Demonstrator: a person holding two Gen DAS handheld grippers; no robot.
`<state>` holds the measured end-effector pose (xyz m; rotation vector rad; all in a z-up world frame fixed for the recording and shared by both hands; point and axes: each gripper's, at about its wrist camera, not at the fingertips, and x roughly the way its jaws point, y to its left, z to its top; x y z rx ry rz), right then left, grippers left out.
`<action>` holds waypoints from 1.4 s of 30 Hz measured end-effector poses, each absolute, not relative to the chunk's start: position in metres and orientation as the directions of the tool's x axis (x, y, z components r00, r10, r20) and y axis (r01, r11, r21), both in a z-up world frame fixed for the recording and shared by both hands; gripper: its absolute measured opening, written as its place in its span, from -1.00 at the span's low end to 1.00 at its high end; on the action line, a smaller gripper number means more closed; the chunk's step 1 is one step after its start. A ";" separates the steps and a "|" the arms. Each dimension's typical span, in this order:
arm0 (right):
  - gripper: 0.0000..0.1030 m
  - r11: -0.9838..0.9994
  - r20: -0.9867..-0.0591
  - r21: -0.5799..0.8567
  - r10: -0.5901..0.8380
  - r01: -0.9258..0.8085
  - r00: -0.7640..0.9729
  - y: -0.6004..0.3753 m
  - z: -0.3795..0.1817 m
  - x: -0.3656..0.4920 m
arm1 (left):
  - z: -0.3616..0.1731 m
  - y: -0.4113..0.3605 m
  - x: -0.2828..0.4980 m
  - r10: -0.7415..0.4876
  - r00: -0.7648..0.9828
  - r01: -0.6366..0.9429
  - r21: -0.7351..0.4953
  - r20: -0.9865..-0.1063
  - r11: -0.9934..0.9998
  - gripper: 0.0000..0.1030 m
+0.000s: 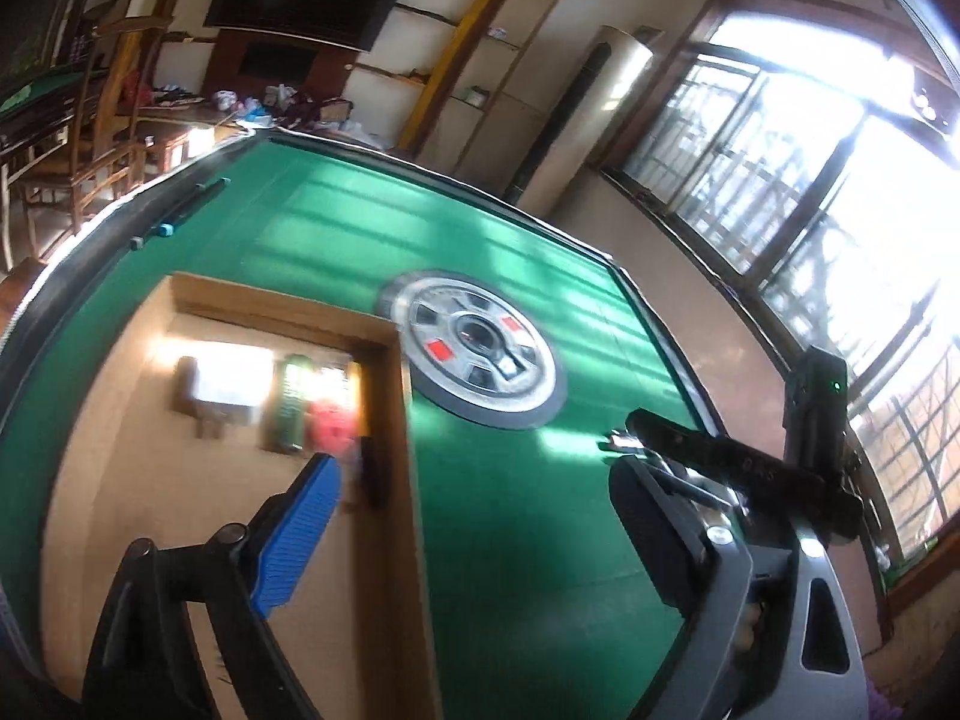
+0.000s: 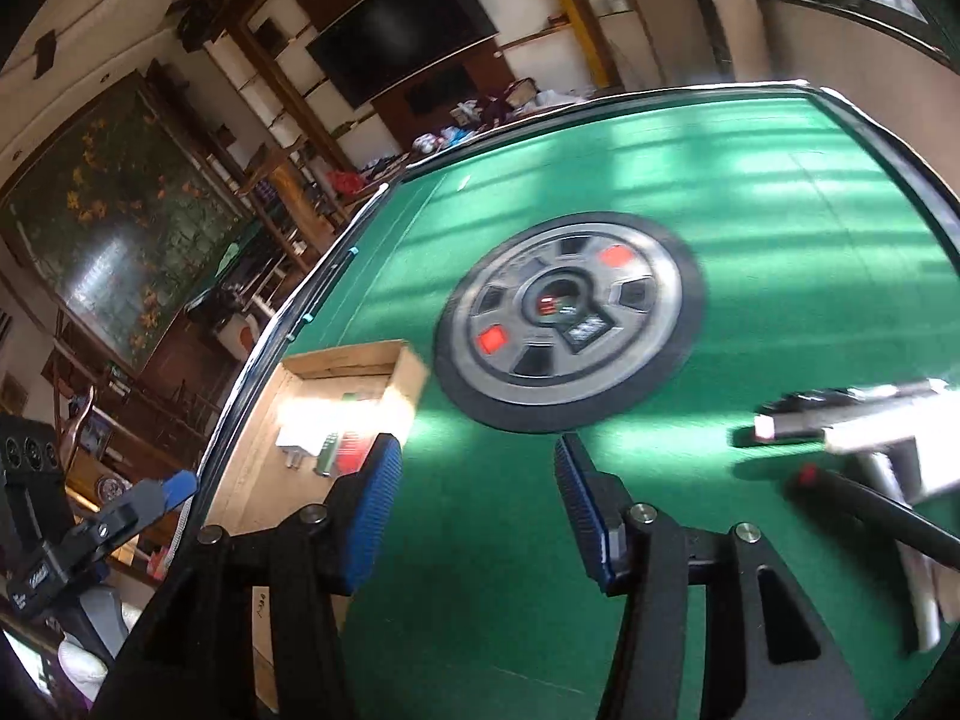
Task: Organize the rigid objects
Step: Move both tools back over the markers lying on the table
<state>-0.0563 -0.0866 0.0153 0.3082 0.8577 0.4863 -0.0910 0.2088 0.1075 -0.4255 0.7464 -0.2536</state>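
A shallow wooden box [image 1: 384,396] sits on the green table; it also shows in the right wrist view [image 2: 354,369]. Inside lie a white charger [image 1: 225,387], a green strip [image 1: 294,402] and a red item [image 1: 330,426], all blurred. My left gripper [image 1: 468,516] is open and empty, its left finger [image 1: 300,534] over the box. My right gripper [image 2: 474,498] is open and empty above the felt. At the right lie blurred items: a black object with a pale end [image 2: 786,420], a silver object [image 2: 888,420] and a black rod [image 2: 888,516].
A round grey control hub [image 1: 483,351] sits in the table's middle, also in the right wrist view [image 2: 567,318]. The other gripper [image 1: 780,480] shows at right in the left wrist view. The table's black rim [image 1: 90,252] runs along the left.
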 end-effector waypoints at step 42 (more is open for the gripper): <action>0.11 0.896 -0.687 0.345 0.444 -0.278 0.575 -0.179 -0.006 -0.080 | 0.009 0.098 -0.056 -0.509 0.584 0.148 -0.534 -0.632 0.833 0.91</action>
